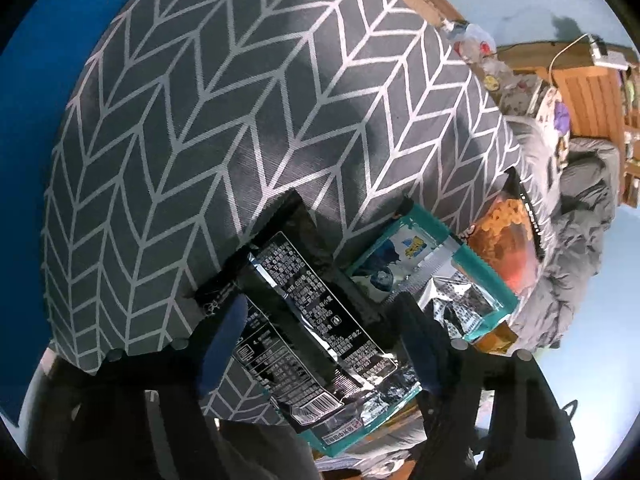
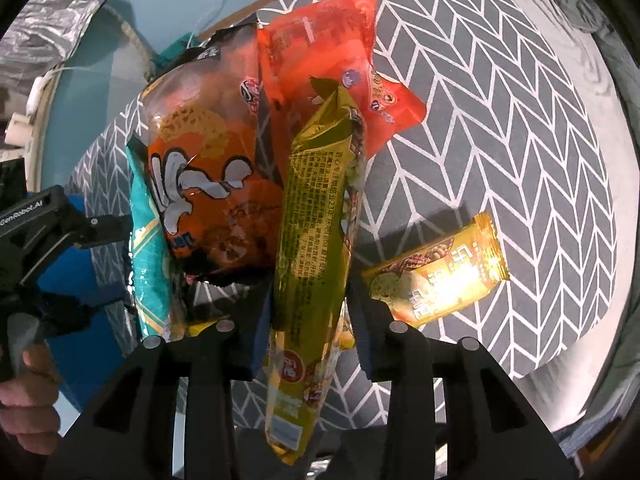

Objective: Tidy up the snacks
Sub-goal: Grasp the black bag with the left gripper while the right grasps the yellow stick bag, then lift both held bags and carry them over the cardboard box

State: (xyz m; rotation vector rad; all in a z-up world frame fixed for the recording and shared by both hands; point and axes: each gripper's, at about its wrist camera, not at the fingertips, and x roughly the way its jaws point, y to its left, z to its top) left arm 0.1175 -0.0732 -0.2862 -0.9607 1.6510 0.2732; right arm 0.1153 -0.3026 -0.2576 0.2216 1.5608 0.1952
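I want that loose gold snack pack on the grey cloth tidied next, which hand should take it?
Probably left: the left hand-held gripper stands open, gripping nothing, while the right hand-held gripper is shut on a gold packet.

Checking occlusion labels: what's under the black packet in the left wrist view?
Under the black packet lies a teal-edged packet, poking out at the right and at the bottom, on the grey patterned cloth. How they overlap in the covered middle can't be seen.

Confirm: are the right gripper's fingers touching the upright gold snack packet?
Touching. The right wrist view shows the right gripper shut on the gold snack packet, its fingers pressed against both sides.
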